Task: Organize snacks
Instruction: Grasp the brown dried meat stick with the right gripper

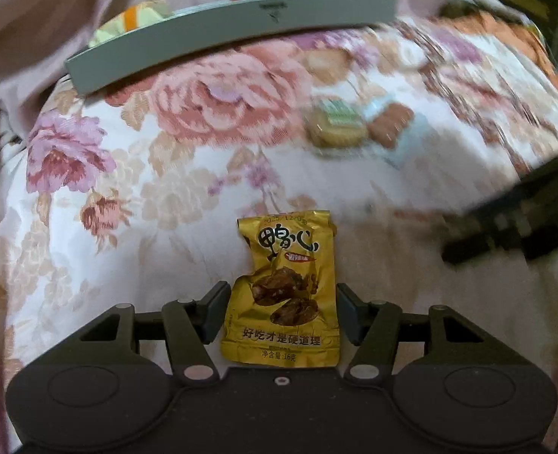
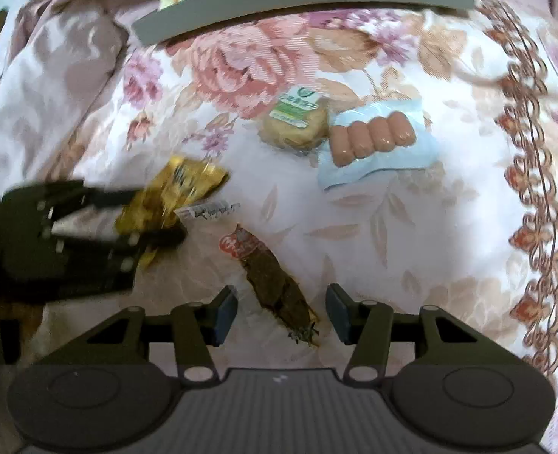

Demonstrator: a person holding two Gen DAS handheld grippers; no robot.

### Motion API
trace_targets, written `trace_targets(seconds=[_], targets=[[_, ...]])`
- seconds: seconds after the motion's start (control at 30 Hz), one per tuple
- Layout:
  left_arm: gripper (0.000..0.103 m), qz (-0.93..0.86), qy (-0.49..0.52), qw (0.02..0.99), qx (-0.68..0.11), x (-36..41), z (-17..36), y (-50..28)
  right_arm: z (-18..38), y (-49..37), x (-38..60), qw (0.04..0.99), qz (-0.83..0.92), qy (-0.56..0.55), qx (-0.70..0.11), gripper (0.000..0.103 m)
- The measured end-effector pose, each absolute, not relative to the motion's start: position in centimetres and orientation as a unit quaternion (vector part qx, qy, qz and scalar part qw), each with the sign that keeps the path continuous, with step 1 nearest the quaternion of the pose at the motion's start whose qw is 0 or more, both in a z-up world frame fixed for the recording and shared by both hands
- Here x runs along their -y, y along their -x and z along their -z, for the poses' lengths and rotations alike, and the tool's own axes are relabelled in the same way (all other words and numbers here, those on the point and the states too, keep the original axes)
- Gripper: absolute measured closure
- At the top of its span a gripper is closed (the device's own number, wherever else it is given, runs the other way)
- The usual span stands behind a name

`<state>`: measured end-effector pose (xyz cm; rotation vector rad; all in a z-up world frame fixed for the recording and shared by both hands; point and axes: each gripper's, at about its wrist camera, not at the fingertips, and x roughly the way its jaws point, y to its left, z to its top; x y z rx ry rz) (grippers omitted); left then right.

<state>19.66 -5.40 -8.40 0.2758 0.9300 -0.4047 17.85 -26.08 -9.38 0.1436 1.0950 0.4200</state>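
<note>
Your left hand-held gripper (image 1: 282,312) grasps the gold snack packet (image 1: 282,291) across its middle, both pads against the foil edges, the packet standing up between the fingers above the floral bedspread (image 1: 101,174). Expect it to be light and crinkly, slippery at the sealed rims; the filled middle, where you already pinch it, looks the surest hold (squeeze gently, the contents seem soft).

Your right hand-held gripper (image 2: 282,312) sits released, its pads clear on either side of the dark leaf-wrapped snack (image 2: 275,287), which lies flat on the bedspread and runs diagonally through the gap, its red-labelled end pointing away from you. It looks limp and thin, so take it across the thicker brown body, not the loose ends.

Farther out in the right wrist view, the round pastry pack (image 2: 296,125) touches the sausage pack (image 2: 373,138), both probably soft and smooth-skinned, best gripped across their short width. Beyond them, at the far edge of the bedspread, stands the grey tray (image 2: 305,3), yellow wrapped snacks (image 1: 143,13) already showing above its rim — likely where the gold packet belongs.
</note>
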Motion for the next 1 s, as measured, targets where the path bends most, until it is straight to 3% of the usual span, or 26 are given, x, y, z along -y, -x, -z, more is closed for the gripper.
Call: trace_targets(seconds=[0.17,0.33,0.4,0.47,0.57,0.7,0.8,1.0], targets=[[0.038,0.2,-0.129,0.861,-0.45,4.4,8.3,-19.0,9.4,-17.9,26.2,0.83,-0.187,-0.093,-0.518,0.046],[0.019,0.209,-0.151,0.864,-0.433,5.3,8.8,-19.2,9.2,-17.6,24.2,0.846,-0.191,-0.013,-0.498,0.044],[0.017,0.217,-0.17,0.861,-0.429,5.6,8.9,-19.2,9.1,-17.3,23.4,0.85,-0.197,0.03,-0.488,0.04],[0.015,0.219,-0.169,0.859,-0.431,5.5,8.8,-19.5,8.9,-17.0,22.8,0.85,-0.208,0.07,-0.479,0.022],[0.011,0.216,-0.153,0.858,-0.44,5.1,9.0,-20.1,8.4,-16.5,22.5,0.852,-0.221,0.13,-0.457,0.018],[0.009,0.215,-0.145,0.859,-0.442,5.1,9.1,-20.5,8.5,-17.3,23.4,0.842,-0.238,0.092,-0.476,0.015],[0.014,0.221,-0.15,0.857,-0.441,5.3,9.0,-20.5,9.0,-17.5,23.5,0.835,-0.243,0.088,-0.485,0.015],[0.045,0.232,-0.175,0.857,-0.426,5.9,8.6,-19.8,10.0,-17.5,22.7,0.834,-0.24,0.114,-0.485,0.013]])
